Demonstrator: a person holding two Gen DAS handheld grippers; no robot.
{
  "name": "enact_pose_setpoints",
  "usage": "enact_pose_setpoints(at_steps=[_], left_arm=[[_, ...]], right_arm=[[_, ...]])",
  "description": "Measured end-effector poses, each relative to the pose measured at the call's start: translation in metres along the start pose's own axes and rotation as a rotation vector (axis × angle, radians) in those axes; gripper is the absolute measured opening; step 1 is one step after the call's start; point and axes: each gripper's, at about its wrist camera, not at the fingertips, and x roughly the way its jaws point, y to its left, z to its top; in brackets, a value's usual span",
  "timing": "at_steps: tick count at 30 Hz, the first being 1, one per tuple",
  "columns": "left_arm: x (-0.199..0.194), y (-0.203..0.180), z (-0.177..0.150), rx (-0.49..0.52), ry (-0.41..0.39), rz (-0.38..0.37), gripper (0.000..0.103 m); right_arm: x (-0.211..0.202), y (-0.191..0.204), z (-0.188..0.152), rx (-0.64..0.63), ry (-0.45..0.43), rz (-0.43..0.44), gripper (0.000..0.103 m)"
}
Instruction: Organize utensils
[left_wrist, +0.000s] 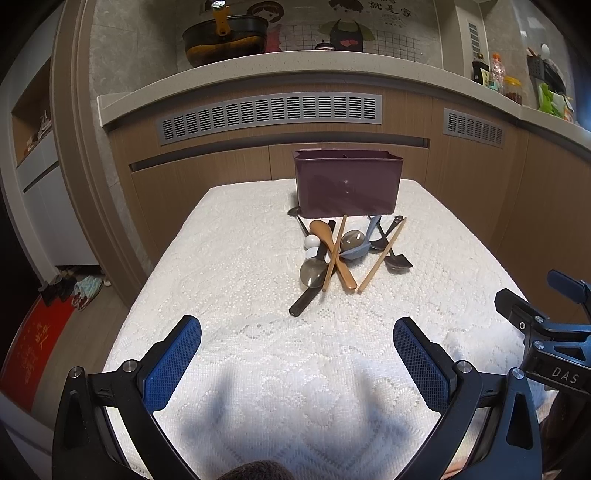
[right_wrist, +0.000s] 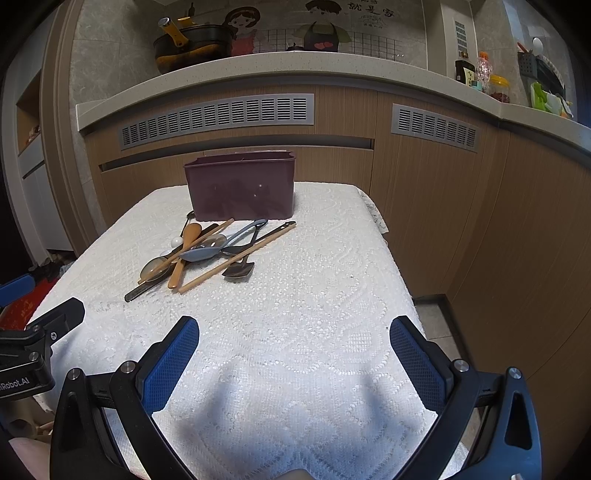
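Note:
A dark purple utensil holder (left_wrist: 347, 182) stands at the far end of the table; it also shows in the right wrist view (right_wrist: 242, 186). In front of it lies a heap of utensils: a wooden spoon (left_wrist: 332, 253), wooden chopsticks (left_wrist: 382, 254), a grey-blue spoon (left_wrist: 360, 242), dark metal spoons (left_wrist: 397, 260) and a clear spoon (left_wrist: 313, 272). The same heap (right_wrist: 207, 251) shows in the right wrist view. My left gripper (left_wrist: 297, 332) is open and empty, well short of the heap. My right gripper (right_wrist: 294, 332) is open and empty, near and right of the heap.
A white lace cloth (left_wrist: 240, 258) covers the table. Wooden cabinets with grey vents (left_wrist: 271, 114) stand close behind it. The counter above holds a black pan (left_wrist: 225, 37) and bottles (left_wrist: 496, 75). The table's right edge (right_wrist: 402, 273) drops to the floor.

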Motion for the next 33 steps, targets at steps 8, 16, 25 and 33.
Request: enact_pose_setpoints(at_steps=[8, 16, 25, 33], left_arm=[[-0.001, 0.0, 0.0, 0.0, 0.001, 0.001, 0.103], [0.0, 0.001, 0.0, -0.002, 0.006, 0.003, 0.103], [0.011, 0.009, 0.012, -0.008, 0.024, 0.003, 0.103], [0.059, 0.022, 0.051, -0.029, 0.06, -0.039, 0.103]], right_arm=[[0.0, 0.001, 0.0, 0.001, 0.002, 0.0, 0.103], [0.0, 0.001, 0.0, 0.001, 0.005, 0.001, 0.103], [0.004, 0.0, 0.007, -0.022, 0.005, -0.015, 0.103], [0.03, 0.0, 0.035, -0.121, -0.001, -0.064, 0.103]])
